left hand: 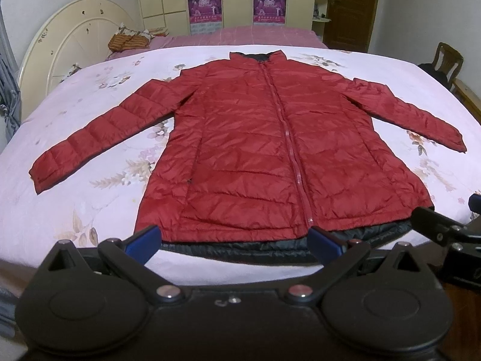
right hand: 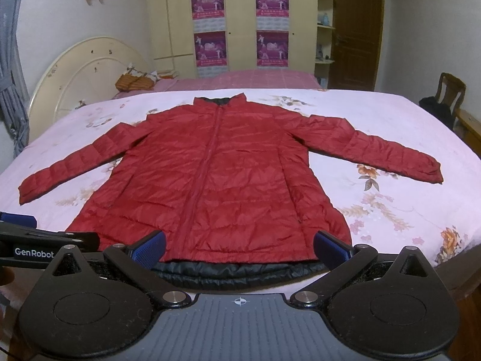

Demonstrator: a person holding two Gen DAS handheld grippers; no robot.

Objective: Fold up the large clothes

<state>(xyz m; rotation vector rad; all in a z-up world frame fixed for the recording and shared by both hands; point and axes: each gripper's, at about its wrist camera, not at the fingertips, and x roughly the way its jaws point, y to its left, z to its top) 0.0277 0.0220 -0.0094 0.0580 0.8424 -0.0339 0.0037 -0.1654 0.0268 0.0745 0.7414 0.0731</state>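
Note:
A red quilted jacket (left hand: pixel 270 144) lies flat and zipped on the bed, collar far, both sleeves spread out; it also shows in the right wrist view (right hand: pixel 222 186). Its dark lining shows along the near hem (left hand: pixel 240 248). My left gripper (left hand: pixel 234 245) is open, its blue pads just above the near hem, holding nothing. My right gripper (right hand: pixel 240 249) is open over the hem too, empty. The right gripper shows at the right edge of the left wrist view (left hand: pixel 451 231); the left gripper shows at the left edge of the right wrist view (right hand: pixel 45 243).
The bed has a pink floral sheet (left hand: pixel 90 150) and a cream headboard (left hand: pixel 75 45) at the left. A striped bag (left hand: pixel 129 40) lies on the far side. A wardrobe with posters (left hand: pixel 237 0), a brown door (left hand: pixel 351 9) and a wooden chair (left hand: pixel 445 63) stand behind.

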